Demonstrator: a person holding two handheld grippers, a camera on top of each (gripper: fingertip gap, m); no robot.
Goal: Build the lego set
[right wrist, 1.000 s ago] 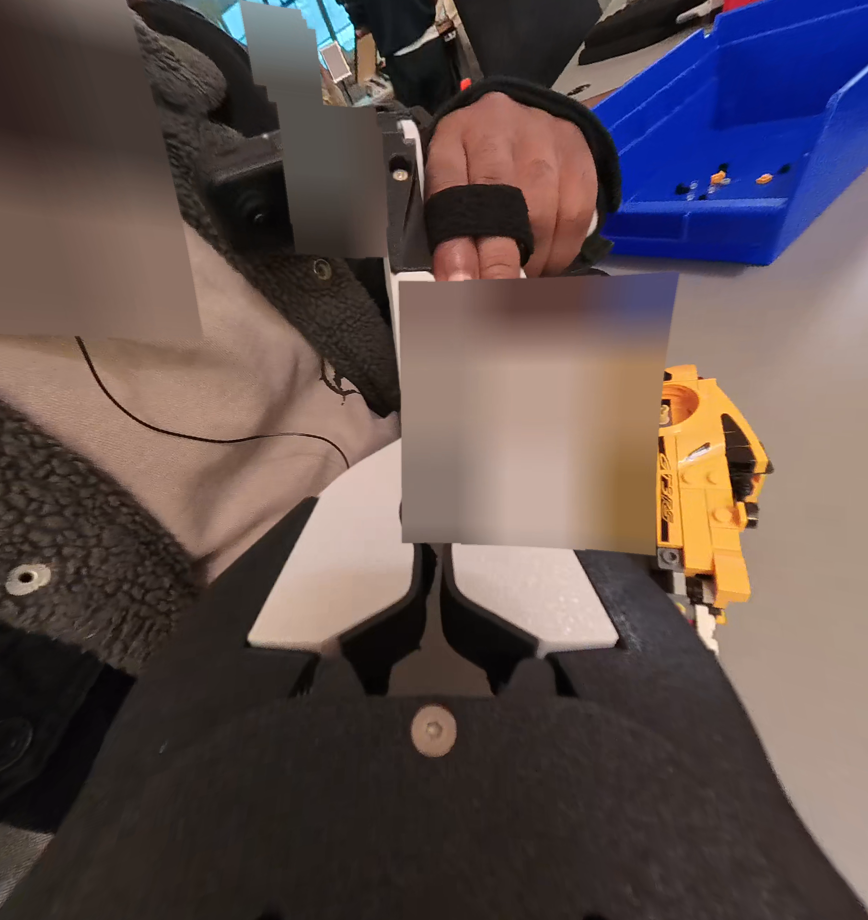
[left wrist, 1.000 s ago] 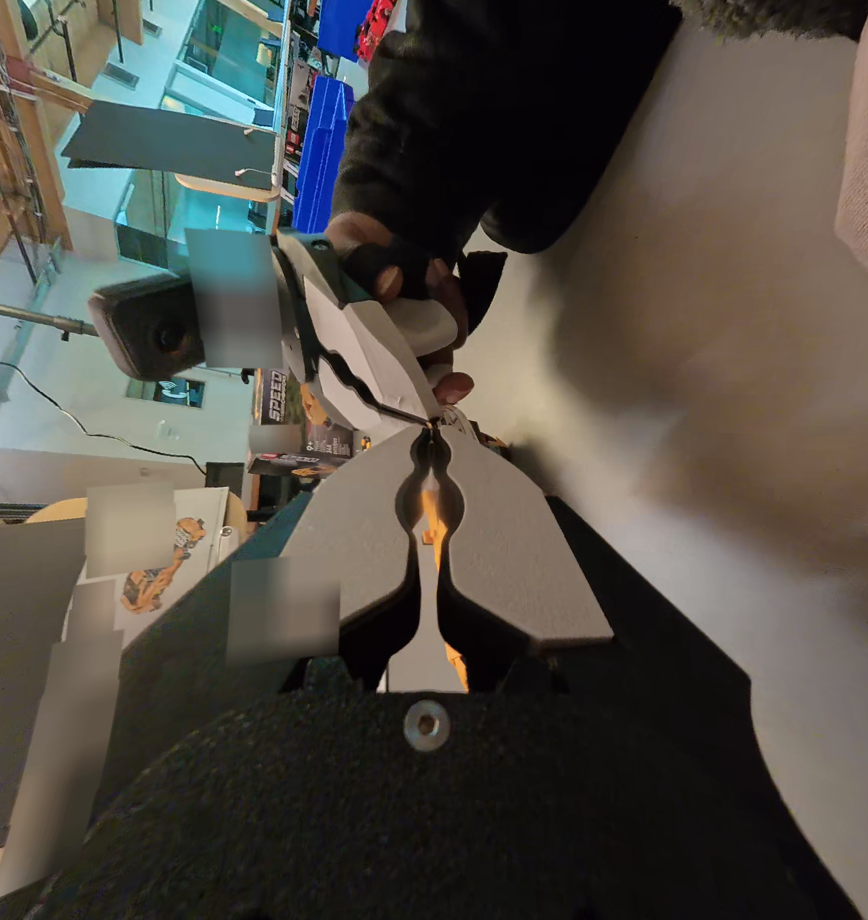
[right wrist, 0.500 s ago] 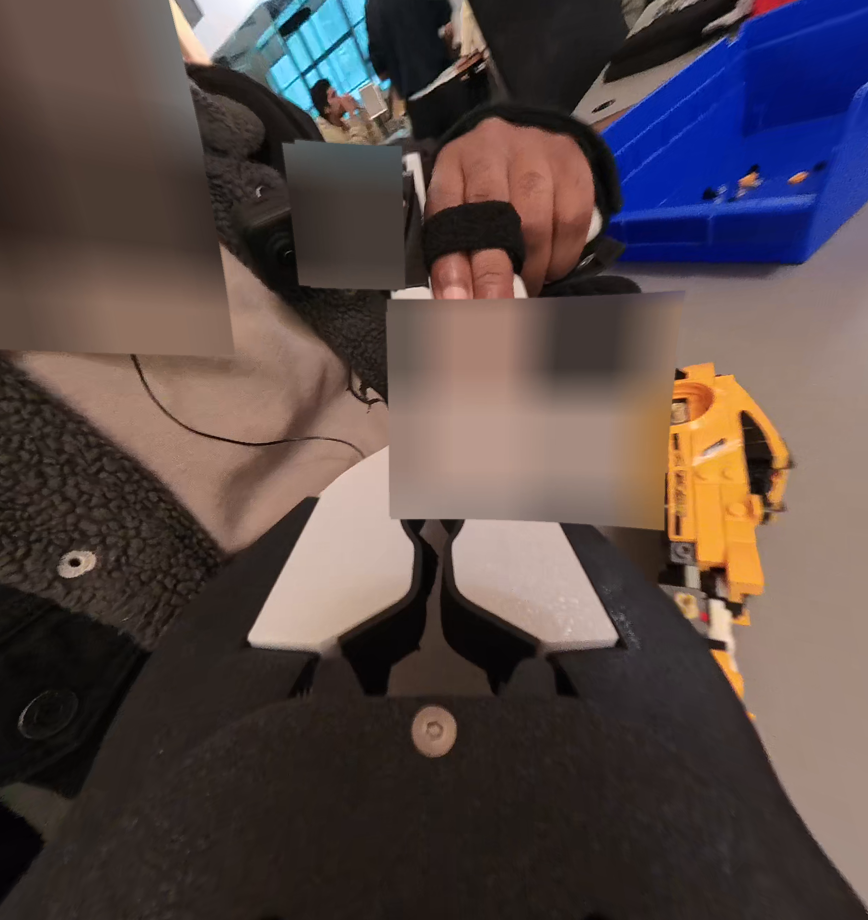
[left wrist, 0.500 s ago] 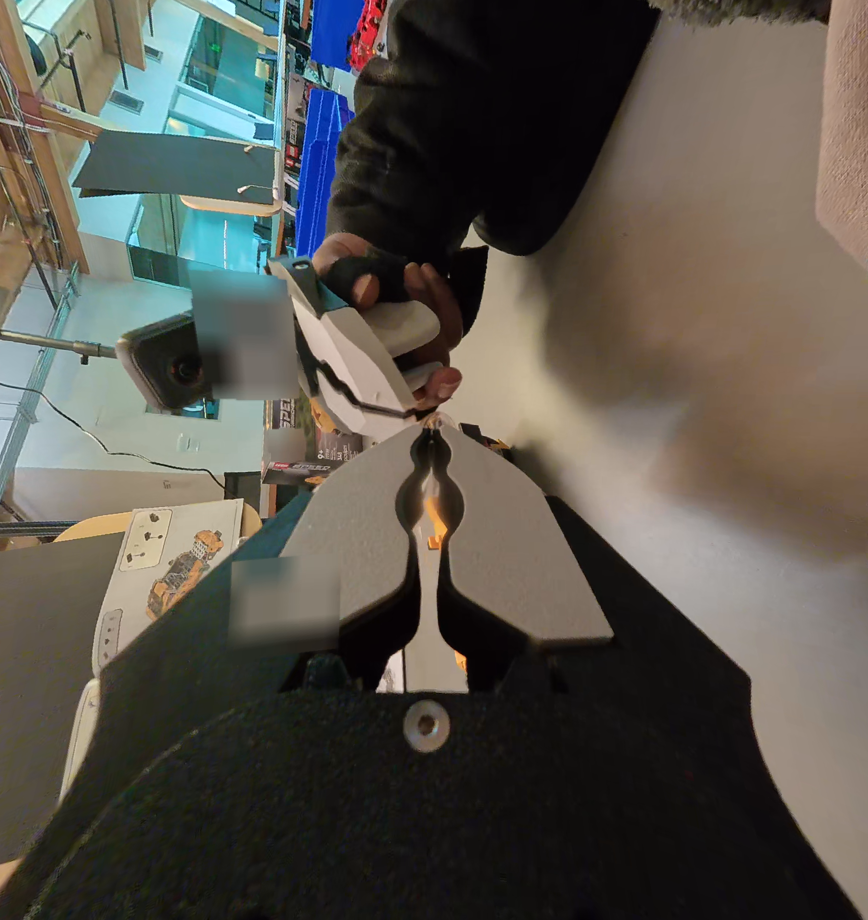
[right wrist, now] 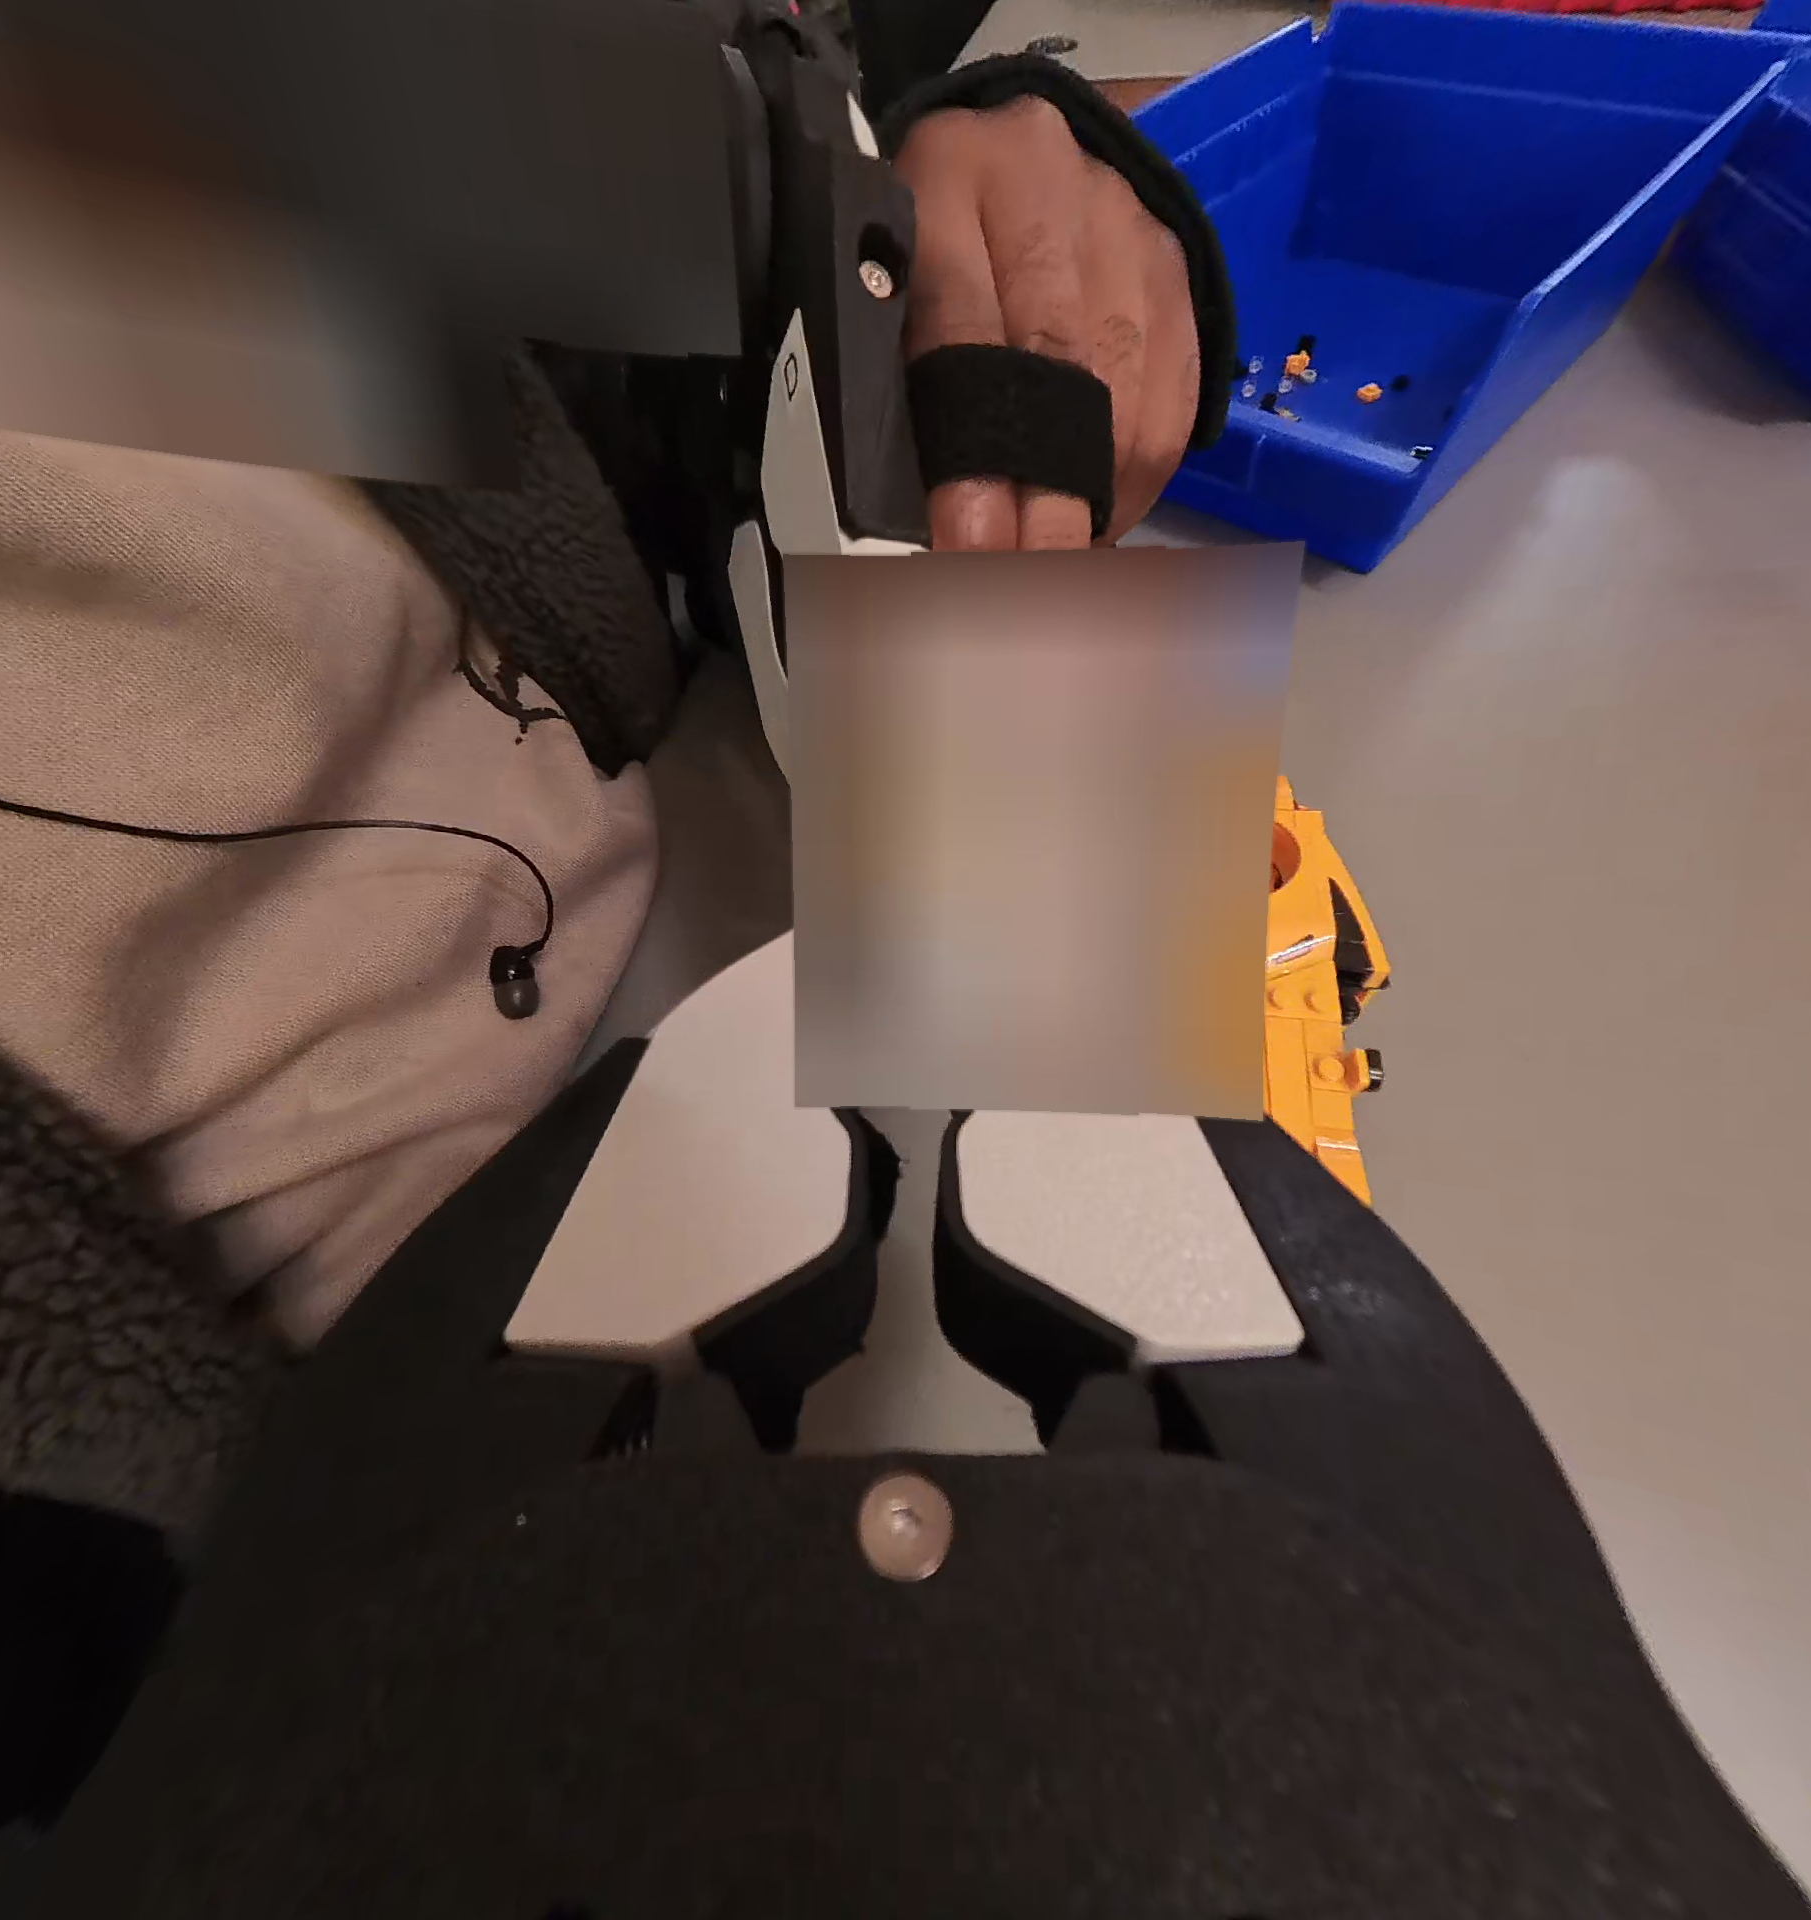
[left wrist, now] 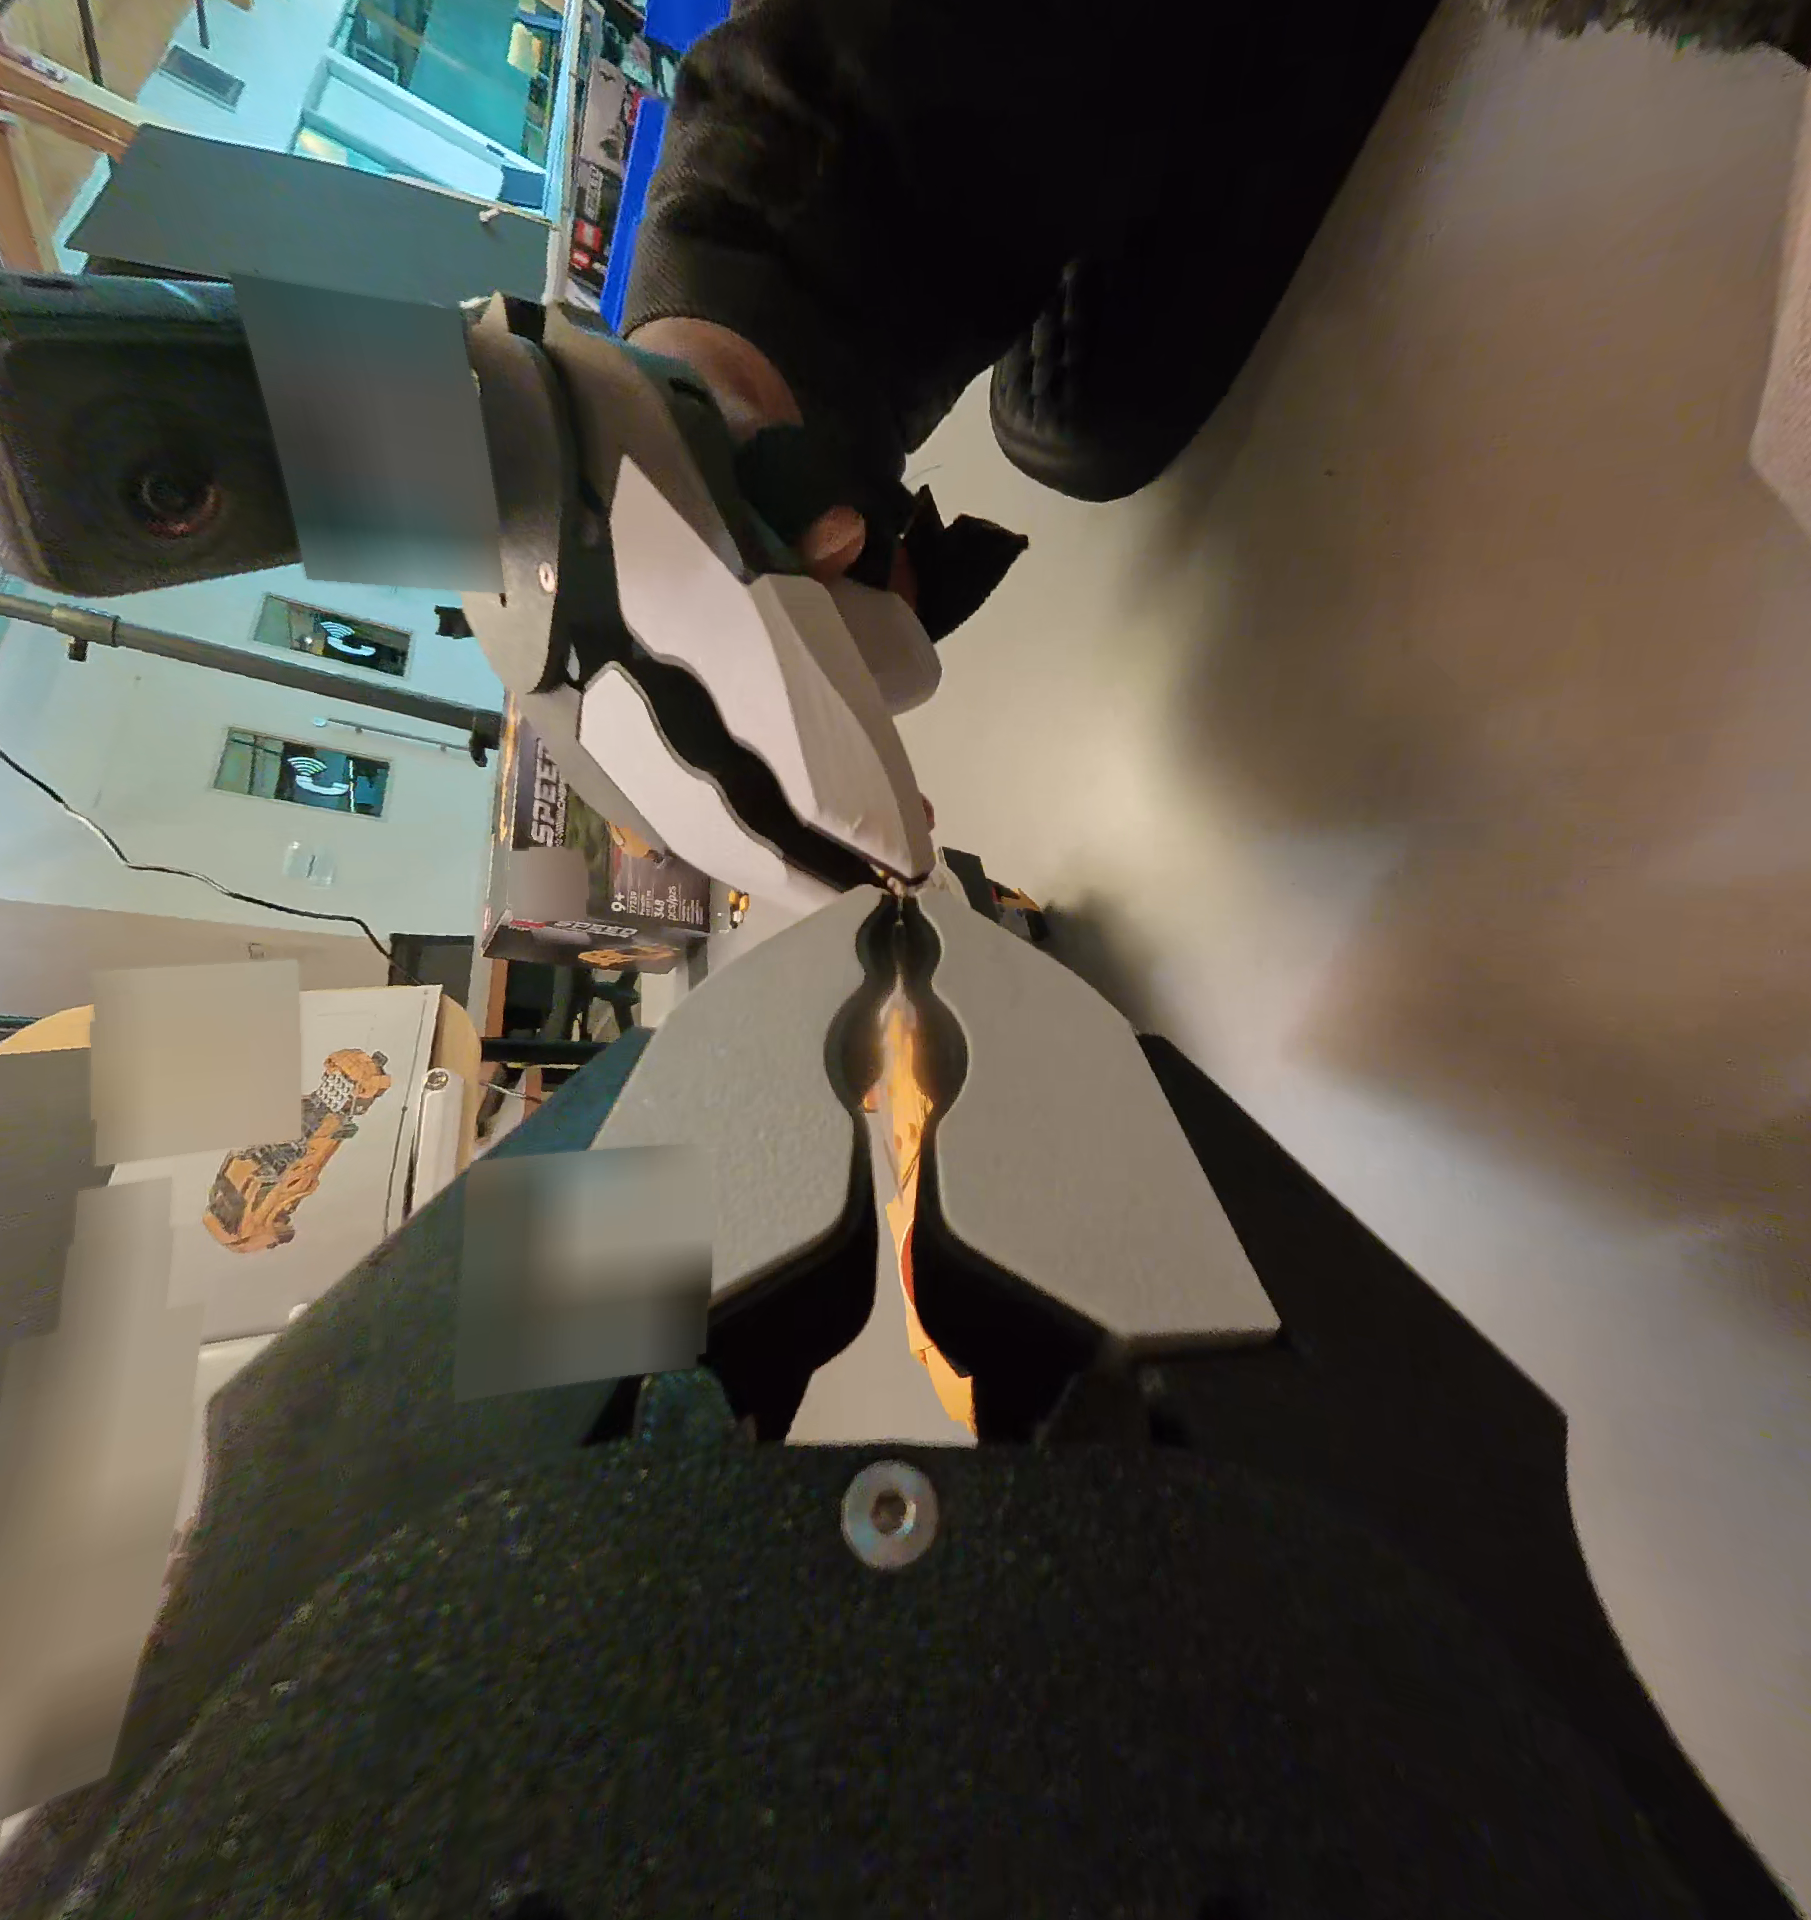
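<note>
Left tool (left wrist: 899, 920) had its fingers drawn together at the tips, only a thin wavy slit between them. Orange showed through that slit, part of the orange lego car (left wrist: 906, 1081) lying behind/under the fingers; whether the tool pinched anything at the tips couldn't be told, too small and blurred.

Right tool (left wrist: 906, 883), seen in the left wrist view, came in from upper left, tilted, its tips meeting the left tool's tips right at the car. Its white fingers (left wrist: 672, 769) were together too, dark narrow gap only. A tiny pale piece sat where the tips met, unclear what. Right hand (left wrist: 828, 499), in a black sleeve, gripped its handle.

In the right wrist view the right tool's tips were hidden behind a blur patch; only the base of the fingers showed, close together. The left hand (right wrist: 1046, 312) with a black finger strap held the left tool's handle above the patch. The orange lego car (right wrist: 1316, 997) lay on the grey table (right wrist: 1607, 935), poking out to the right of the patch, black and orange studs visible.

Blue bin (right wrist: 1452, 260) stood on the table farther back on the right, with a few small loose pieces (right wrist: 1296, 374) on its floor. In the left wrist view, lego box (left wrist: 589, 883) stood behind the tools and an instruction booklet (left wrist: 298, 1153) with a picture of the car lay at left.
</note>
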